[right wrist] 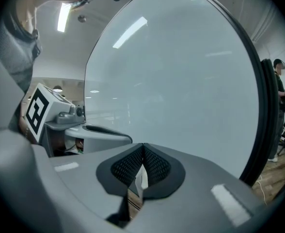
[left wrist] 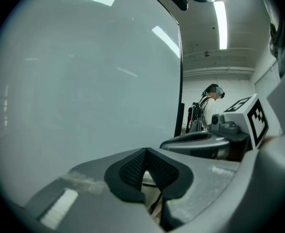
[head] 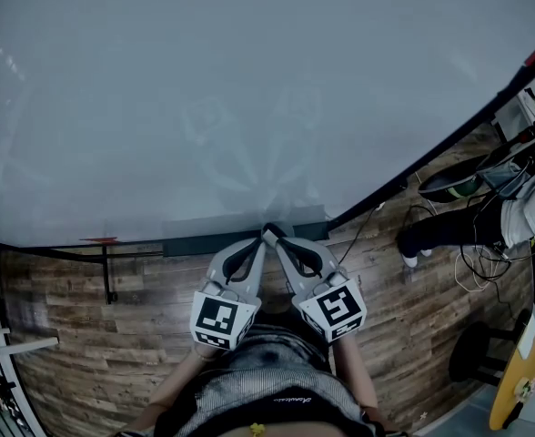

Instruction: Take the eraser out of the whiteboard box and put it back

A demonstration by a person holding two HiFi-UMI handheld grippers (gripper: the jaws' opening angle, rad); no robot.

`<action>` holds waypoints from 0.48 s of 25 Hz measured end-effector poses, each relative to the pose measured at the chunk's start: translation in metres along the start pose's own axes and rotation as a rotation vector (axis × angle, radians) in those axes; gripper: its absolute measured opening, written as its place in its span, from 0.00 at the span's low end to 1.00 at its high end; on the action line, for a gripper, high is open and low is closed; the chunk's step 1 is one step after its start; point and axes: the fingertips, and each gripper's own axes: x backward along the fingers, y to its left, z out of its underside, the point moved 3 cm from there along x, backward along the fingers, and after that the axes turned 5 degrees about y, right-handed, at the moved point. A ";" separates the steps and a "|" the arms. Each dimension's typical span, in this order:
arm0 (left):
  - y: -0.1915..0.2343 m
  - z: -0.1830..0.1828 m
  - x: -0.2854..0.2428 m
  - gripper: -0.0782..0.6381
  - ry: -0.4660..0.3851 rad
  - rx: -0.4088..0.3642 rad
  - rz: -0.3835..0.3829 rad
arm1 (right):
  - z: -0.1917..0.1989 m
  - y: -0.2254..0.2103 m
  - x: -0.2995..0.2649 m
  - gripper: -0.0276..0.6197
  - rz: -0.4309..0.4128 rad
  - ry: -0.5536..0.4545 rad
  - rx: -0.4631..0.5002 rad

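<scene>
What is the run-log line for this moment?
left hand-held gripper: shut, empty | right hand-held gripper: shut, empty | both: by dark narrow box under large white whiteboard | eraser: unseen

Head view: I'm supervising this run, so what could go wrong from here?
The left hand-held gripper and right hand-held gripper are shut, nearly tip to tip at the whiteboard box; they could knock together. No eraser shows, so a reach might go blind. Loose cables lie on the floor nearby.
</scene>
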 end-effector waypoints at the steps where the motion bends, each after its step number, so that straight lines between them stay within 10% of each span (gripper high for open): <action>1: 0.000 -0.002 0.000 0.11 -0.010 0.000 -0.001 | -0.003 0.000 0.000 0.05 0.000 -0.010 0.000; 12: 0.000 -0.026 0.010 0.11 -0.101 -0.012 -0.014 | -0.033 0.005 0.001 0.05 0.019 -0.084 -0.005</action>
